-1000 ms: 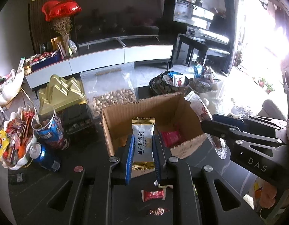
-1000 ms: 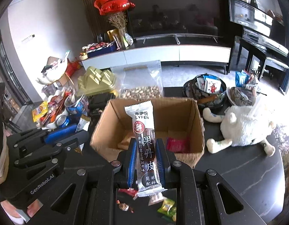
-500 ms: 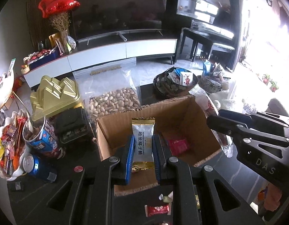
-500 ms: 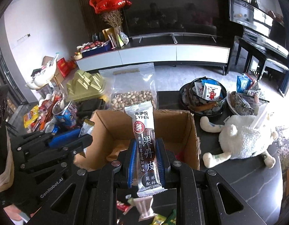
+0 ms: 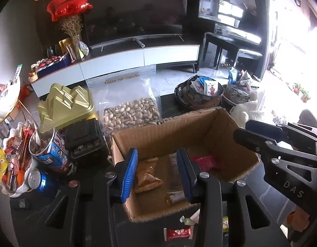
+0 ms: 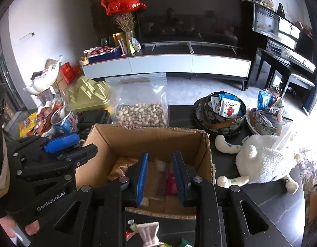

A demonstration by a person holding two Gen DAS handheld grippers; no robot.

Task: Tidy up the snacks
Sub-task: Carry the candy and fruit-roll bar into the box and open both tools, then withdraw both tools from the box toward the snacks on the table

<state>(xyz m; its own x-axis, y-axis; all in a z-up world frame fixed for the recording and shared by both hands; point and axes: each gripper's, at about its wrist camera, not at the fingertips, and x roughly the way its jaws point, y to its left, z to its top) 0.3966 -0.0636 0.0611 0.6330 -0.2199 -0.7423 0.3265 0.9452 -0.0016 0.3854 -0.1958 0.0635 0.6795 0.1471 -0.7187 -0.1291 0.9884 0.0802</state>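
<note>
**A:** What is nearest, and what are the grippers doing?

**B:** Both grippers hang over the near edge of an open cardboard box (image 5: 185,127) on a dark tabletop (image 6: 267,197). The left gripper (image 5: 156,174) has its jaws opening, with nothing between them. The right gripper (image 6: 160,175) is also opening, narrower, and empty too. Loose snacks lie on the box floor beneath each one.

**A:** How should this step be done well?

**B:** My judgement: let the jaws part fully, lift straight up so no finger catches the box's near wall, then go for the strays by the tabletop's near edge.

**A:** How many of each thing?

**B:** Near to far. At the near edge, outside the box: one small red packet (image 5: 178,233), plus a few sweets too cut off to count. Inside the box: one tan packet (image 5: 147,175), one red packet (image 5: 205,161), one clear-wrapped bar (image 6: 160,173), and one bar (image 5: 175,197) by the near wall; more may be hidden. Right of the box: one white plush toy (image 6: 265,160). Left: one blue can (image 5: 38,180) and one paper cup (image 5: 48,148). Behind: one bag of pistachios (image 6: 141,114), one gold box (image 5: 65,105), two bowls of packets (image 6: 222,113).
</note>
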